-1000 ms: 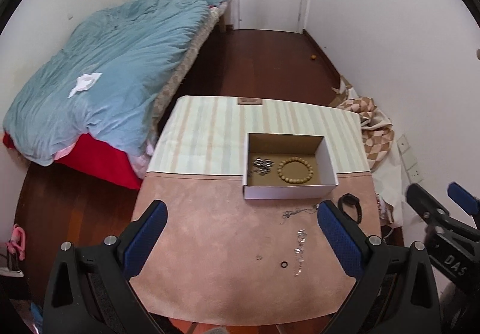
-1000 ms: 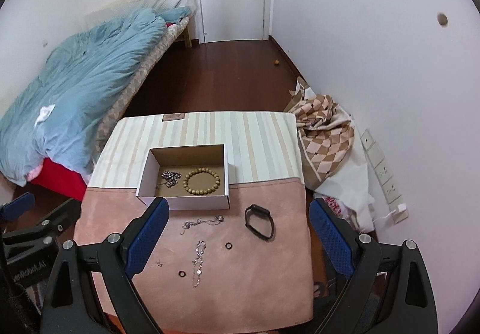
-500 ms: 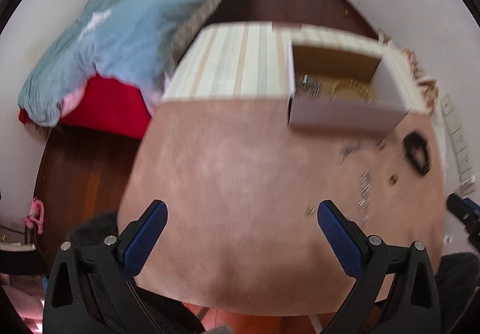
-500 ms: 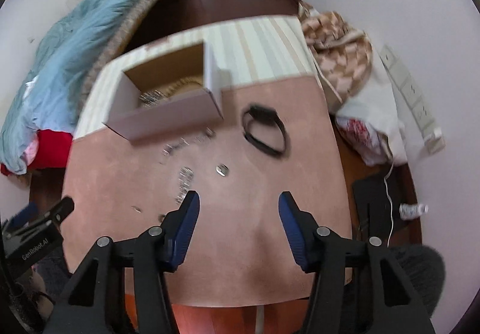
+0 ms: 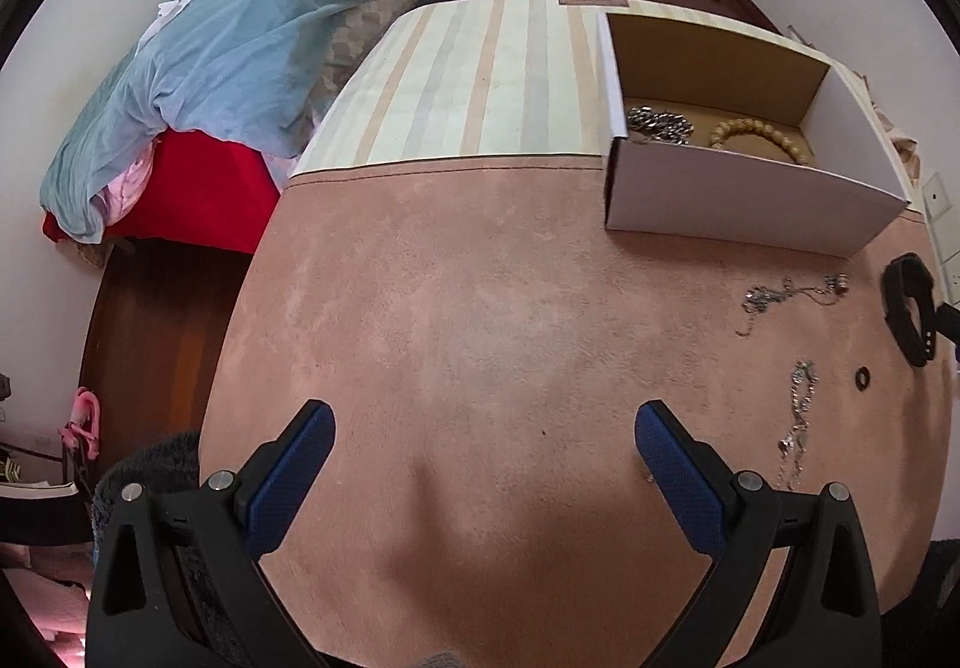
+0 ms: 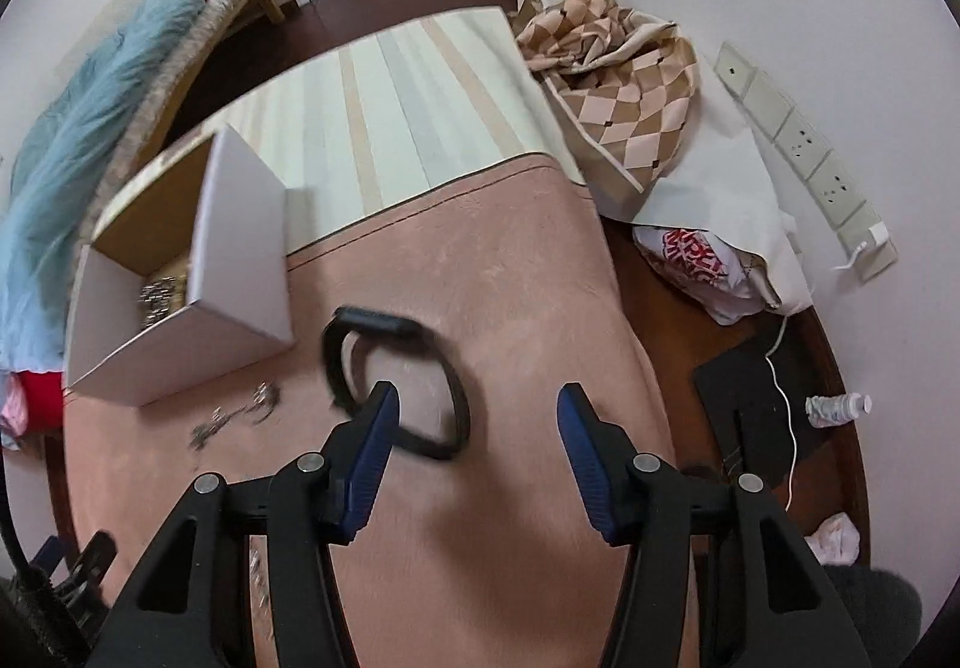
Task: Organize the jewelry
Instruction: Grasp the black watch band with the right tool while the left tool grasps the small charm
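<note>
— Which piece is the right gripper (image 6: 474, 416) after, do you reckon?

— The black wristband (image 6: 396, 380), I'd say. It lies flat on the pink tablecloth (image 6: 528, 308), just beside the cardboard box (image 6: 240, 272), and the gripper's left finger (image 6: 372, 446) crosses the near edge of the loop in the right wrist view. Most of the band sits ahead and to the left of the gap, not between the fingers.

— Fingers open?

— Moderately apart, holding nothing. The left gripper (image 5: 483, 464) is spread wide, also empty, over bare cloth well away from everything.

— How will that band handle?

— Light and springy, I'd guess (it looks like rubber or silicone, though the view is blurred). It should flex under a pinch and not break. I'd take it across one side of the strap, one finger inside the loop and one outside.

— And the rest?

— A thin silver chain (image 5: 786, 296) and a longer sparkly strand (image 5: 795, 428) lie loose on the cloth, with a small dark ring (image 5: 863, 377) near them. Those will be fiddly: limp, fine, flat against the fabric, easy to drag and snag. In the box there's a beaded bracelet (image 5: 759, 137) and a heap of metal chain (image 5: 657, 122).
</note>
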`<state>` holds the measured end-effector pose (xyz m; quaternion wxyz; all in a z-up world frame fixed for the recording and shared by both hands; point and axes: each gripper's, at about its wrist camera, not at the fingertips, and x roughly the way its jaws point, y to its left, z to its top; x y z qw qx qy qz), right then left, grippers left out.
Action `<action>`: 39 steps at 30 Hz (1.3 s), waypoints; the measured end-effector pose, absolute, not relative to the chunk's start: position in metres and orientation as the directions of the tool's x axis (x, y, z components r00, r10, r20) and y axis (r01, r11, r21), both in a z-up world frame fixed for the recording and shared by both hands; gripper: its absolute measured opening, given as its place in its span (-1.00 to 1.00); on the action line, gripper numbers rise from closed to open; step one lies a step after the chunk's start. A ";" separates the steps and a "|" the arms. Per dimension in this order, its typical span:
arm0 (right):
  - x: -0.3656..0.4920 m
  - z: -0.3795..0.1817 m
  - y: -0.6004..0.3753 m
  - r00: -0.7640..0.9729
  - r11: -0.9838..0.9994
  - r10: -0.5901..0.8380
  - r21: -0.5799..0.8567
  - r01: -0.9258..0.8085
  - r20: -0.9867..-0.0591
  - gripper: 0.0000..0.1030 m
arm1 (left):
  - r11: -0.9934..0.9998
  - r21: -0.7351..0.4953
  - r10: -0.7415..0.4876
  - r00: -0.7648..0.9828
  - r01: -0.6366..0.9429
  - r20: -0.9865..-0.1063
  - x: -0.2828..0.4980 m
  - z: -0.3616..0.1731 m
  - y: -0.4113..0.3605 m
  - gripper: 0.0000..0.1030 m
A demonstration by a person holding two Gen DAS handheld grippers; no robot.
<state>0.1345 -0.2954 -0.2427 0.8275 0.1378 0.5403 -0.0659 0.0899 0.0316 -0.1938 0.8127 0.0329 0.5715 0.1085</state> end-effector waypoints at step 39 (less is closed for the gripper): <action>0.033 -0.243 -0.252 0.446 0.980 0.051 0.131 0.151 -0.893 -0.95 | 0.998 -0.008 -0.033 0.357 0.070 -0.934 0.051 -0.226 -0.026 -0.76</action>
